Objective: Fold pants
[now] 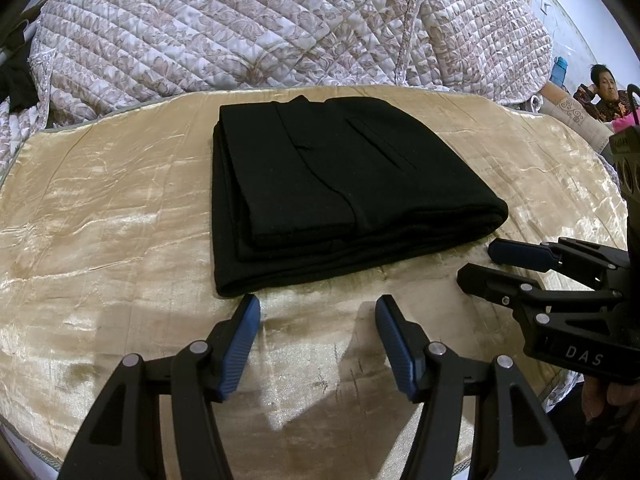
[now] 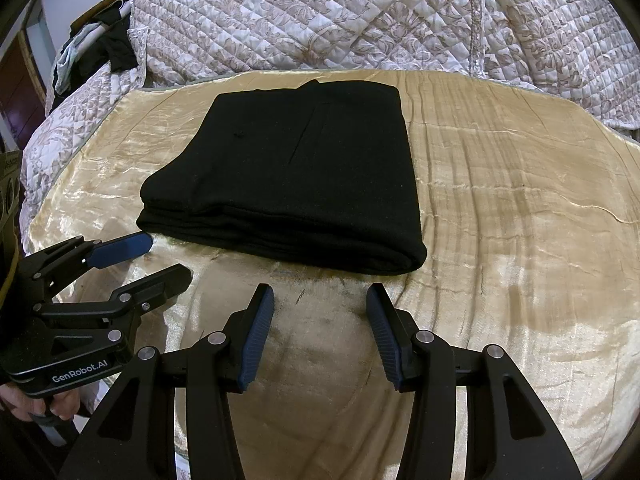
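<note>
black folded pants (image 1: 332,192) just ahead of both tongs | left gripper (image 1: 318,308) released, empty | right gripper (image 2: 320,296) released, empty | seated person (image 1: 608,96), perhaps watching, left view only

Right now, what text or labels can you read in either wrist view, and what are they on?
"DAS" – on the black body of the right tool, seen from the left wrist.
"GenRobot.AI" – on the black body of the left tool, seen from the right wrist.
Small raised marking on a black block at the right edge of the left wrist view: too small to read.
Pants: no readable label.
</note>
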{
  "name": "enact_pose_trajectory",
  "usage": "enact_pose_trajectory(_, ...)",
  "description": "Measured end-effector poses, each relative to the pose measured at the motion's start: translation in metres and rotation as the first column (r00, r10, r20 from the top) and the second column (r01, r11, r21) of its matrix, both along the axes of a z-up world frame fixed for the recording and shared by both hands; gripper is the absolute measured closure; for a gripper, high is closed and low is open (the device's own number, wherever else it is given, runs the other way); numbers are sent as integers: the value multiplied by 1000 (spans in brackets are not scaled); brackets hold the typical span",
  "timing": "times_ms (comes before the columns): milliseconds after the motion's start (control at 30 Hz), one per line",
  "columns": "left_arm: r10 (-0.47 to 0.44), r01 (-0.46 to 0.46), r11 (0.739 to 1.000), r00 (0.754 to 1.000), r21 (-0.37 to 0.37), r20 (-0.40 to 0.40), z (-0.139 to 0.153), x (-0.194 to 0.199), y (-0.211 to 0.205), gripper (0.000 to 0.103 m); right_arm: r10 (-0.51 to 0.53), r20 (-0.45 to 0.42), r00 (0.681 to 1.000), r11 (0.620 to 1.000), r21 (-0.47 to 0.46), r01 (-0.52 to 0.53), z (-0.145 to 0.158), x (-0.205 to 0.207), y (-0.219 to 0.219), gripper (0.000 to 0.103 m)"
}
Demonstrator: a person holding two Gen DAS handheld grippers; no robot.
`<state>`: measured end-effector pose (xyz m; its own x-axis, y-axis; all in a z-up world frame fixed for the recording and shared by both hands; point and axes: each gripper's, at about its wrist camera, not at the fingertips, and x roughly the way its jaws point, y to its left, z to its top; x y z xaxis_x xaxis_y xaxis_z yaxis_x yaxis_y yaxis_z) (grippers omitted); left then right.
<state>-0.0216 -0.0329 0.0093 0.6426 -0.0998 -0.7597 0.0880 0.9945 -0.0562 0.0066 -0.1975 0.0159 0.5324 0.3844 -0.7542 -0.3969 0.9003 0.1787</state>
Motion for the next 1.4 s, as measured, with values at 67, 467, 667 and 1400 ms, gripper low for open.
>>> enact_pose_trajectory(67, 0, 0, 1000, 1000, -1, 0, 0, 0, 0, 40, 0, 0, 1000, 1000, 1, 0, 0, 0, 0, 54)
enact_pose_trajectory(467, 1, -1, 1000, 1000, -1, -1, -1, 0, -1, 39, 1, 0, 1000, 1000, -1, -1, 0, 0, 0, 53)
enact_pose_trajectory(667, 1, -1, 1000, 1000, 0, -2, -1, 0, -1, 39, 0, 1, 1000, 1000, -1, 0, 0, 0, 1, 53)
enact_pose_trajectory(1400, -5, 5, 1000, 1000, 2, -8, -2, -3, -4, 33, -1, 1, 1000, 1000, -1, 1, 0, 0, 1, 53)
